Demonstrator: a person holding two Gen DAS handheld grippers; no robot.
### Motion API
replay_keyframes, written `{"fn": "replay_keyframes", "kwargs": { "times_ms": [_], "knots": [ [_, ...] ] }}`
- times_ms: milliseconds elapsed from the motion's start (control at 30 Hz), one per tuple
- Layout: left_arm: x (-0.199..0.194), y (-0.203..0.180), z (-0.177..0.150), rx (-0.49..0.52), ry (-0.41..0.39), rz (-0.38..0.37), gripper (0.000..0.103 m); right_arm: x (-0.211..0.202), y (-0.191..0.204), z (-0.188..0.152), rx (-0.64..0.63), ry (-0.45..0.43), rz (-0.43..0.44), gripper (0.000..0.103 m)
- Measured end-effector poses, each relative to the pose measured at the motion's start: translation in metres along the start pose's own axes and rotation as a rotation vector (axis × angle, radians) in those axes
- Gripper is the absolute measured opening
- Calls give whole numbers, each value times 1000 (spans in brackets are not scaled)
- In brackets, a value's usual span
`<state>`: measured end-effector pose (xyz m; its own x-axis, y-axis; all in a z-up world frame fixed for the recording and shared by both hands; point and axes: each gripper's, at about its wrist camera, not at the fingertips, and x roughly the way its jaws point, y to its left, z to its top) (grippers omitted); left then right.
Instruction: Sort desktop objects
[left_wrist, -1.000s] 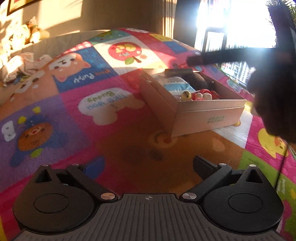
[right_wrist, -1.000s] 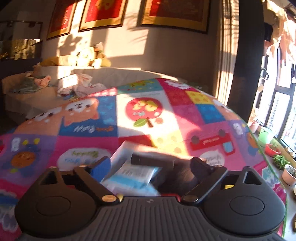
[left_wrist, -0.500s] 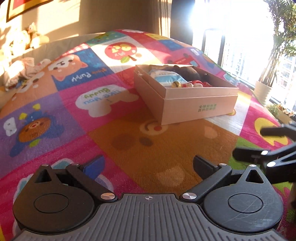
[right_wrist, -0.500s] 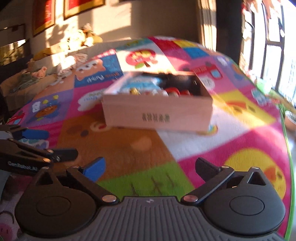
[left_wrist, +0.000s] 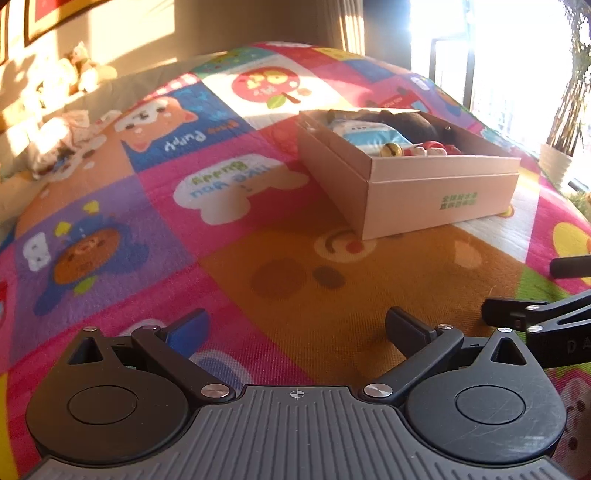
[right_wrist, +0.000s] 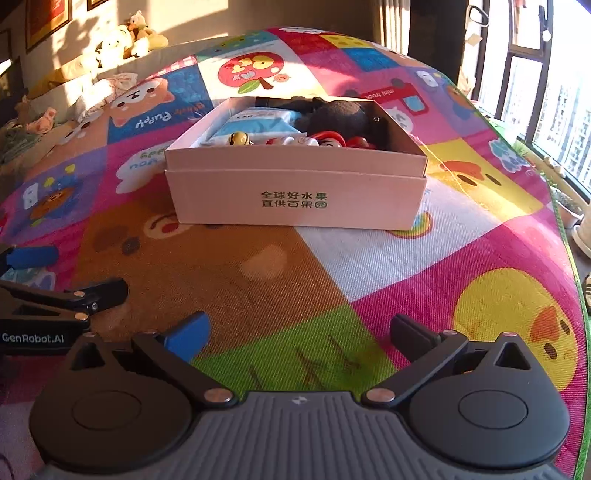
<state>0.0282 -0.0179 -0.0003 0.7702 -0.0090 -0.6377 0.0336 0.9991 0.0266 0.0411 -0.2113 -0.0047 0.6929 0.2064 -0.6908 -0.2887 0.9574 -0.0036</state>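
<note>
A pink cardboard box (right_wrist: 295, 195) with green print stands on the colourful cartoon mat; it also shows in the left wrist view (left_wrist: 439, 192). Inside lie a blue-and-white packet (right_wrist: 255, 123), a black plush toy (right_wrist: 336, 116), a gold bell (right_wrist: 240, 138) and small red-and-white figures (right_wrist: 325, 140). My left gripper (left_wrist: 295, 328) is open and empty, low over the mat, well short of the box. My right gripper (right_wrist: 299, 332) is open and empty, facing the box's printed side. Each gripper shows at the edge of the other's view: the right one (left_wrist: 546, 295), the left one (right_wrist: 62, 277).
The play mat (right_wrist: 369, 258) covers the floor. Plush toys (right_wrist: 125, 37) sit on a sofa at the back left, with cloth items (left_wrist: 59, 136) by it. Windows and potted plants (left_wrist: 557, 162) line the right side.
My right gripper has pulled back from over the box to low over the mat in front of it, open. My left gripper has backed away slightly. The black plush toy now lies in the box.
</note>
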Motion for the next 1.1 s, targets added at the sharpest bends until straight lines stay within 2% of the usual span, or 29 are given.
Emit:
{"fn": "replay_keyframes", "kwargs": {
  "times_ms": [100, 300, 1100],
  "knots": [
    [1, 3, -1, -6, 1, -23, 103, -1, -1, -3, 25, -12, -7, 103],
    [0, -2, -2, 15, -3, -2, 103, -7, 5, -16, 53, -73, -56, 103],
    [1, 2, -1, -4, 2, -18, 103, -7, 5, -15, 57, -70, -53, 103]
  ]
}}
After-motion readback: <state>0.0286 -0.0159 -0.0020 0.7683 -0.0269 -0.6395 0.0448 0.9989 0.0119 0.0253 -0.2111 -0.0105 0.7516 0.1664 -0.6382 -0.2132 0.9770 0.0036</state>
